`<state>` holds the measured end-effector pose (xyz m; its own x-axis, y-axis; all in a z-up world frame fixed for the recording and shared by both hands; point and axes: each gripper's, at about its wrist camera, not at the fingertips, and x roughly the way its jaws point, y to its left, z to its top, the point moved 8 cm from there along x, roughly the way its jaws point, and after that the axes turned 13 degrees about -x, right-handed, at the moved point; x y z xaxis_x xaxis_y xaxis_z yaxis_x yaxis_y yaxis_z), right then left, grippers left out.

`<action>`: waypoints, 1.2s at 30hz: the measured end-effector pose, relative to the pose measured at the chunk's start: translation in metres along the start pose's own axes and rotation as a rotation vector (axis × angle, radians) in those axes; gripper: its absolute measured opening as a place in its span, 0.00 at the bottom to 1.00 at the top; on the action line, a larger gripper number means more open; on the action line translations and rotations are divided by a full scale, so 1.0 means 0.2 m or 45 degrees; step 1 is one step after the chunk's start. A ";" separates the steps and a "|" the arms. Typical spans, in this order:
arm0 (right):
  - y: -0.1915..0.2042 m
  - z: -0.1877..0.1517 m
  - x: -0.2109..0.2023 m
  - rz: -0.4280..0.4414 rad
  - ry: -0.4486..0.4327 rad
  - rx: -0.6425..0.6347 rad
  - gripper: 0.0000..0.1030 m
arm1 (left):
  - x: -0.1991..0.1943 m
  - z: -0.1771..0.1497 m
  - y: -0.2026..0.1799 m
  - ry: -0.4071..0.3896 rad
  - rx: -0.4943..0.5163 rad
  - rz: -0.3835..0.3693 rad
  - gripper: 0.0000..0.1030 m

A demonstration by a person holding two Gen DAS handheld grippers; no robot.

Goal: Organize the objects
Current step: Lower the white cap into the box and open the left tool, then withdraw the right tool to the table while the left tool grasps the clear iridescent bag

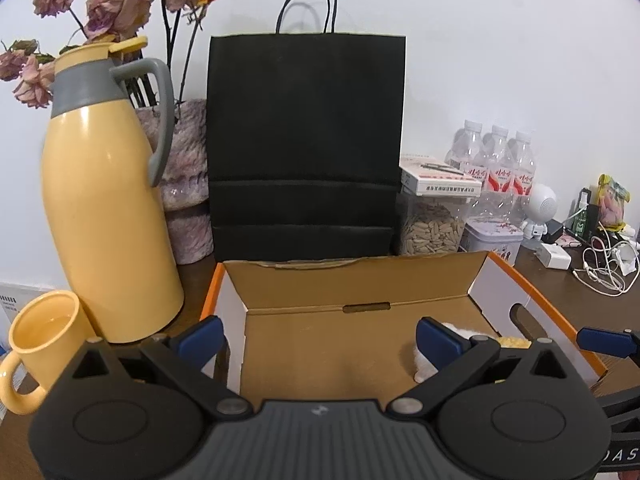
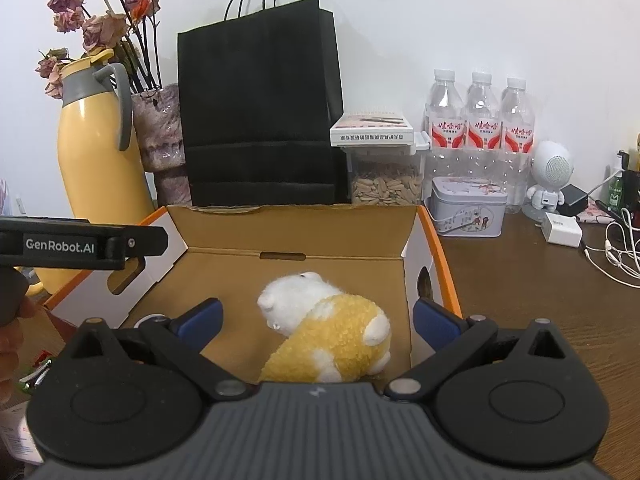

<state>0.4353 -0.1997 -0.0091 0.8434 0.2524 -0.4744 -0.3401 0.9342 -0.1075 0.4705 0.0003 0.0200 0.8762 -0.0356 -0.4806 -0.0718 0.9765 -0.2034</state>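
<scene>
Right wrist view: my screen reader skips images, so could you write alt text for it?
A yellow and white plush toy lies inside an open cardboard box on a wooden table, between the wide-open fingers of the right gripper, which do not touch it. Behind stand a black paper bag, a yellow thermos and water bottles.

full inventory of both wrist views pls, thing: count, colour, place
cardboard box: 1, brown inside, orange-white outside, open, table centre
plush toy: 1, yellow-white, inside box, right side
paper bag: 1, black, upright behind box
thermos jug: 1, yellow with grey handle, left of box
mug: 1, yellow, in front of jug
dried flowers: 1 bunch, faded pink, in vase behind jug
seed container: 1, clear, right of bag, small white box on top
water bottles: 3, clear, red labels, by wall
tin: 1, pale, in front of bottles
robot figurine: 1, white, far right
charger and cables: white, far right
left hand-held gripper: black, blue pads, open over box
right hand-held gripper: same, open, toy between jaws untouched
</scene>
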 end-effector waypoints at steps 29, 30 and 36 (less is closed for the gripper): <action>0.17 -0.01 -0.53 -0.029 -0.081 -0.081 1.00 | -0.66 0.00 0.05 -0.078 0.020 0.026 1.00; 0.17 -0.01 -0.56 -0.031 -0.084 -0.083 1.00 | -0.69 -0.01 0.06 -0.079 0.021 0.028 1.00; 0.24 -0.06 -0.74 -0.028 -0.103 -0.109 1.00 | -0.89 -0.09 0.09 -0.079 0.020 0.029 1.00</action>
<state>0.2888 -0.1965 0.0449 0.8807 0.2550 -0.3992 -0.3525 0.9158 -0.1926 0.3037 0.0205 0.0860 0.9023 -0.0009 -0.4311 -0.0848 0.9801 -0.1794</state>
